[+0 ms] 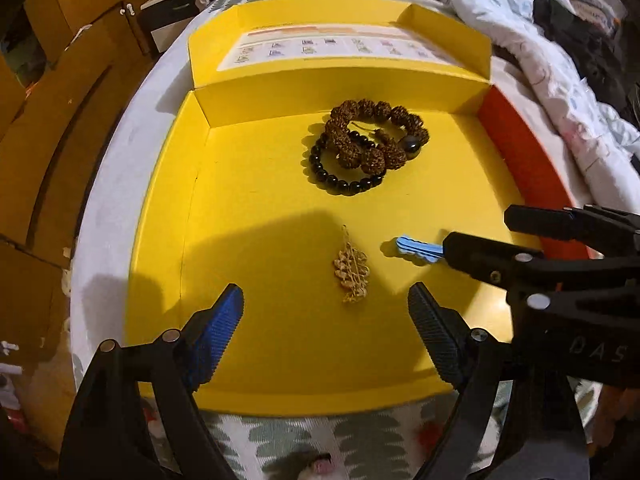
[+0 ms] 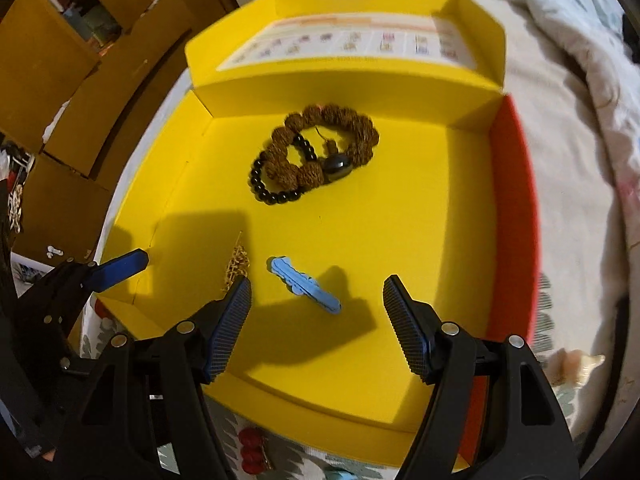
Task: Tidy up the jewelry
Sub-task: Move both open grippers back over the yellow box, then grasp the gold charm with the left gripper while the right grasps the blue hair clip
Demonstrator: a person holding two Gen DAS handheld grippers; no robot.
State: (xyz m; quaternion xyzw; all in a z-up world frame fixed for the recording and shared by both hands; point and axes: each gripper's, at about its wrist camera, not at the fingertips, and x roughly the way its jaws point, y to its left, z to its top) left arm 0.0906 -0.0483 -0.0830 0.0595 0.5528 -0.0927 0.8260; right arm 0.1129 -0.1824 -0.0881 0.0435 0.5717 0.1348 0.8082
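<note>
An open yellow box (image 1: 248, 208) lies on a bed. At its far middle a brown seed-bead bracelet (image 1: 372, 132) overlaps a black bead bracelet (image 1: 344, 178). Nearer lie a small gold ornament (image 1: 351, 270) and a light blue hair clip (image 1: 416, 250). My left gripper (image 1: 326, 316) hovers open just short of the gold ornament, with nothing between its fingers. My right gripper (image 2: 317, 282) hangs open above the blue clip (image 2: 306, 284), its pads clear of it. It reaches in from the right in the left wrist view. The left gripper's blue finger (image 2: 120, 270) shows at the box's left wall.
The box lid (image 1: 340, 46) stands open at the back with a printed sheet inside. The box's right wall (image 1: 516, 152) is orange-red. A rumpled quilt (image 1: 520, 20) lies to the right, cardboard boxes (image 1: 60, 120) to the left. Red beads (image 2: 250, 448) rest on patterned cloth before the box.
</note>
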